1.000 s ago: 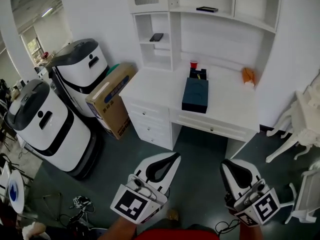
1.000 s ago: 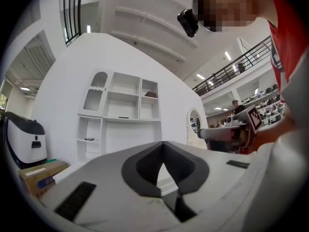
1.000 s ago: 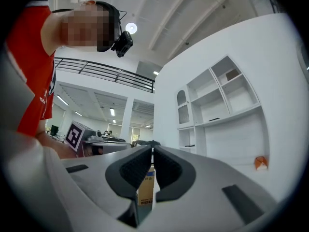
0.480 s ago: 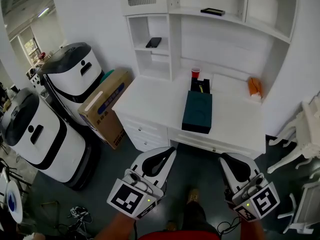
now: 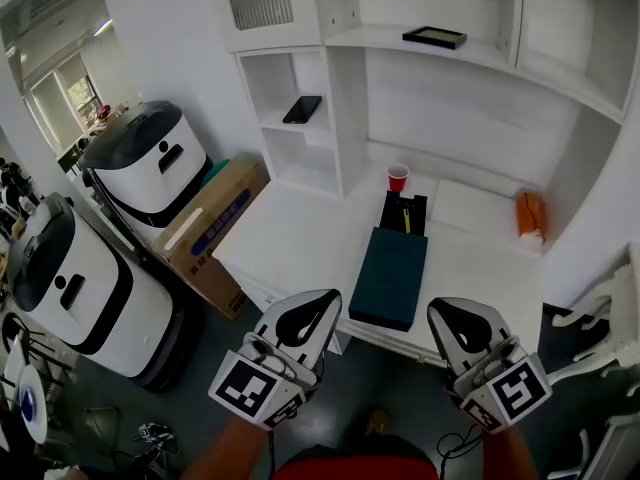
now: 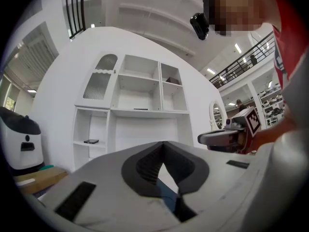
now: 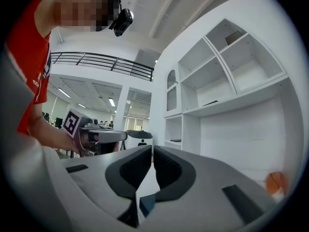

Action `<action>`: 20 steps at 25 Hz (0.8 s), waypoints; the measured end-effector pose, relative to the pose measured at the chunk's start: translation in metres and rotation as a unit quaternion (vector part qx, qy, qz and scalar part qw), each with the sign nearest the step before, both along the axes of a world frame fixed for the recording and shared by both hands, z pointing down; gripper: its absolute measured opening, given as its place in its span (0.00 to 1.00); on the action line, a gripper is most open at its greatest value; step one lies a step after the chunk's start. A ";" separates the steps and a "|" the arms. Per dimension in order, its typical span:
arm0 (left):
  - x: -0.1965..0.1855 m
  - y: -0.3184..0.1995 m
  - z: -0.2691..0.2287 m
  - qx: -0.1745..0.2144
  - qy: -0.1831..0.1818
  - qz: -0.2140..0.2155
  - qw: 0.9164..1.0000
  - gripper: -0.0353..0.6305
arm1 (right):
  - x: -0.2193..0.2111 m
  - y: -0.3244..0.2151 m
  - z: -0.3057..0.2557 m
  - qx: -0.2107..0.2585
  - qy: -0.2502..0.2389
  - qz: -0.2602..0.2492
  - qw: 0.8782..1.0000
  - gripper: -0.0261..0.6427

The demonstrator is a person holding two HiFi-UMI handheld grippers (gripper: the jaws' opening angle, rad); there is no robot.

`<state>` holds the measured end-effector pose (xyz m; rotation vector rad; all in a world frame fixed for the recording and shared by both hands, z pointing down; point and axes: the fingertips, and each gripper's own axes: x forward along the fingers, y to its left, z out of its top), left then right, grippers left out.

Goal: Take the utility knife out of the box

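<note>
The worktop [image 5: 300, 243] looks like smooth white-painted wood with a faint sheen. The box [image 5: 390, 276] is matt dark teal. The carton [image 5: 205, 223] is brown cardboard. The cup [image 5: 398, 177] is glossy red plastic. The left tool [image 5: 310, 313] and right tool [image 5: 452, 320] have matt white plastic shells and ribbed black pads [image 6: 145, 166].

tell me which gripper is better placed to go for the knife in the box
Right, probably: the right gripper is closer in line with the box and the knife in it, past the lid. The left gripper is further off to the side. Both are empty.
</note>
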<state>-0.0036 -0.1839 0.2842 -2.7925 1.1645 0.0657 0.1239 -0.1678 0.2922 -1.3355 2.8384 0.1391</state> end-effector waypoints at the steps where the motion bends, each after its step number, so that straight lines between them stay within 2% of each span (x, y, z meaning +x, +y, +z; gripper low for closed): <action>1: 0.004 -0.012 0.000 0.000 -0.001 -0.004 1.000 0.11 | 0.004 -0.014 -0.001 -0.001 0.006 -0.003 1.000 0.08; 10: 0.022 -0.102 0.008 -0.012 -0.014 -0.025 1.000 0.11 | 0.021 -0.130 0.013 -0.035 0.037 -0.002 0.999 0.10; 15: 0.028 -0.150 0.015 -0.005 -0.010 -0.014 1.000 0.11 | 0.018 -0.187 0.029 -0.066 0.037 0.014 0.997 0.10; 20: 0.031 -0.201 0.029 -0.012 -0.036 0.010 0.999 0.11 | 0.013 -0.246 0.056 -0.101 0.062 0.037 0.992 0.10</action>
